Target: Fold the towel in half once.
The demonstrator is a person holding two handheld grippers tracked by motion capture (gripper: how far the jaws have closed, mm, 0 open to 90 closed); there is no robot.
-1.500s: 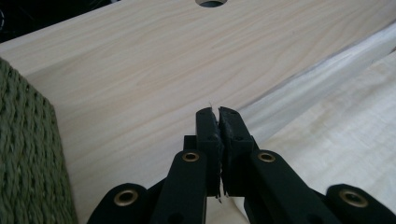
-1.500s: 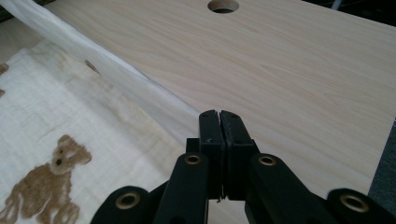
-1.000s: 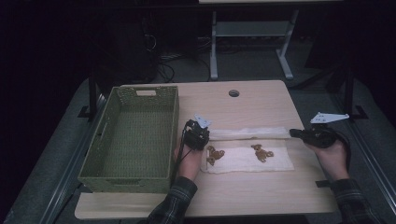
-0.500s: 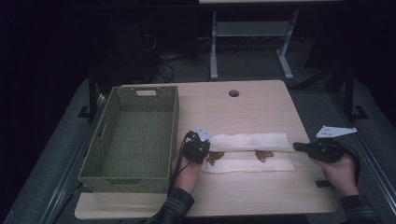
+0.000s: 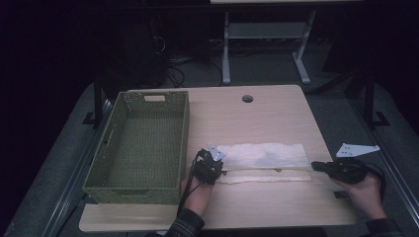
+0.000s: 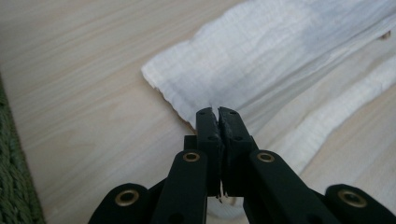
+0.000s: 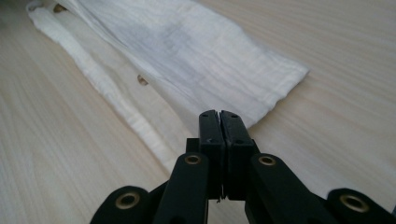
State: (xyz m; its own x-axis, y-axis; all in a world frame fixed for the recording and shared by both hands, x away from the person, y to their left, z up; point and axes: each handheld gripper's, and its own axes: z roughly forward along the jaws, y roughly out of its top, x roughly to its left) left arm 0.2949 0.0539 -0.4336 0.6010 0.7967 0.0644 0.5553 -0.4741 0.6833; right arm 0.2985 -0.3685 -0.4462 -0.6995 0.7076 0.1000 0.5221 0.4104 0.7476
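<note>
Cloth (image 5: pixel 264 162), white, lies on your worktop (image 5: pixel 257 113) just right of the green basket (image 5: pixel 143 148), folded lengthwise into a long strip; no brand, label or writing can be read on it or anywhere else. Your left gripper (image 5: pixel 217 170) pinches the strip's left end, fingers (image 6: pixel 208 128) pressed together on the fabric edge. Your right gripper (image 5: pixel 316 167) sits at the right end, fingers (image 7: pixel 233 128) shut tight, the cloth's edge under them. A second ago the cloth lay open, its brown printed figures showing; you have since drawn the far edge over toward you, and those figures are now covered save small brown specks.
</note>
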